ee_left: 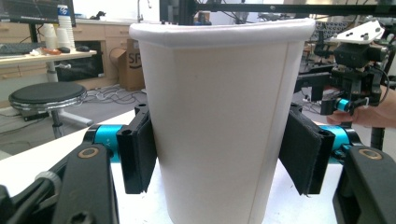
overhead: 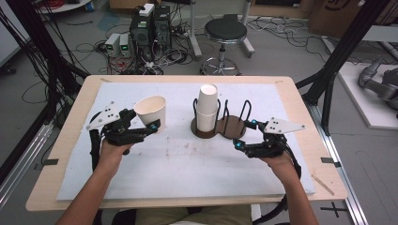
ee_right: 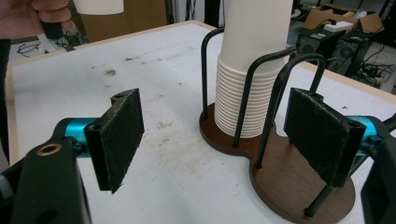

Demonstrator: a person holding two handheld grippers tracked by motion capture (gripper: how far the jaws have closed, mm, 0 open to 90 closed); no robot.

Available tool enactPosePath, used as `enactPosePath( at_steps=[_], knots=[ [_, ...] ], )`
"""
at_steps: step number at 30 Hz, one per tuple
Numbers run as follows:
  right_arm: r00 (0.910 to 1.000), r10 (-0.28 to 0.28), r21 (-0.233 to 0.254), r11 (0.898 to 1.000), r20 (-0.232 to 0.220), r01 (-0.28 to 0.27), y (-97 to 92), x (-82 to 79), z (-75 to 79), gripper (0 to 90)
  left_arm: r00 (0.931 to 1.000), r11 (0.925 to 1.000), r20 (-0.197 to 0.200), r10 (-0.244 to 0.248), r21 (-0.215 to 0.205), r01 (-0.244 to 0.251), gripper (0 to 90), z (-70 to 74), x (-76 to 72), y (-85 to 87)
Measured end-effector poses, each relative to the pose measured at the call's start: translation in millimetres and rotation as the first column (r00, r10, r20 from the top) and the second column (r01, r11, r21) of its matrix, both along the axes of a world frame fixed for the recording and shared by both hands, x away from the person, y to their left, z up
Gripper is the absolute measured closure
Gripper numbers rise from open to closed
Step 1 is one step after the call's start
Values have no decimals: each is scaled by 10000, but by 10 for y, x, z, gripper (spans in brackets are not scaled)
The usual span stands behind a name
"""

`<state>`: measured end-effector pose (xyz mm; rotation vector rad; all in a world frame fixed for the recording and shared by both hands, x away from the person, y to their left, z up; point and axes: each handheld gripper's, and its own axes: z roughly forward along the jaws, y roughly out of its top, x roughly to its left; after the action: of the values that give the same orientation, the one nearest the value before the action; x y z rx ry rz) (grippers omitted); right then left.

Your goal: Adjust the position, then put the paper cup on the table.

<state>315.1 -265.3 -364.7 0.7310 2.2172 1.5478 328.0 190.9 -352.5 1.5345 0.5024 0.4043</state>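
Left hand-held gripper (overhead: 149, 125) clamps a paper cup (overhead: 151, 111), seemingly lifted; right hand-held gripper (overhead: 245, 135) gapes beside the rack (overhead: 225, 126)

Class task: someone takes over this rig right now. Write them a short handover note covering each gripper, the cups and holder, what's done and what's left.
Left gripper: shut on a single cup, upright, held to the left of the holder.
Right gripper: open, holding nothing, by the holder.
Cup stack: sits in the holder's left ring; the right ring has no cups.
Done: one cup is in hand.
Left: probably placing it in the holder, perhaps with the right gripper steadying.
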Motion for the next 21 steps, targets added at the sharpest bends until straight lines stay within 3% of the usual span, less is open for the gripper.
enactPosePath(
  at_steps=[4, 9, 10, 11, 12, 15, 16, 19, 20, 21],
  knots=[
    [10000, -54, 90, 9999, -24, 54, -16, -1, 9, 204, 9995, 9999, 267, 161, 38, -162, 351, -18, 16, 31],
    [9999, -19, -11, 10000, -111, 19, 1, -5, -12, 204, 9952, 9965, 528, 824, -150, -817, 351, -46, 53, 156],
    [9999, -24, -18, 10000, -128, 23, 2, -6, -11, 204, 9907, 9928, 644, 1196, -158, -1188, 351, -80, 89, 228],
    [9999, -24, -18, 10000, -128, 23, 2, -6, -11, 204, 9907, 9928, 644, 1196, -158, -1188, 351, -80, 89, 228],
    [9999, -16, -16, 10000, -144, 15, 2, -2, -14, 204, 9865, 9881, 570, 1537, -51, -1537, 351, -148, 133, 299],
    [9997, 63, -44, 10000, -215, -64, 11, 4, -23, 204, 9836, 9844, 410, 1758, 16, -1760, 351, -224, 186, 359],
    [9997, 88, -59, 9999, -213, -89, 15, 1, -25, 204, 9803, 9804, 173, 1969, -28, -1969, 351, -291, 239, 403],
    [9997, 139, -40, 9999, -212, -140, 21, -7, -28, 204, 9767, 9766, -3, 2145, 152, -2145, 350, -341, 294, 429],
    [9997, 139, -69, 9999, -189, -140, 29, -5, -34, 204, 9709, 9714, -340, 2370, 244, -2363, 347, -389, 348, 446],
    [9997, 139, -69, 9999, -189, -140, 29, -5, -34, 204, 9709, 9714, -340, 2370, 244, -2363, 347, -389, 348, 446]
  ],
)
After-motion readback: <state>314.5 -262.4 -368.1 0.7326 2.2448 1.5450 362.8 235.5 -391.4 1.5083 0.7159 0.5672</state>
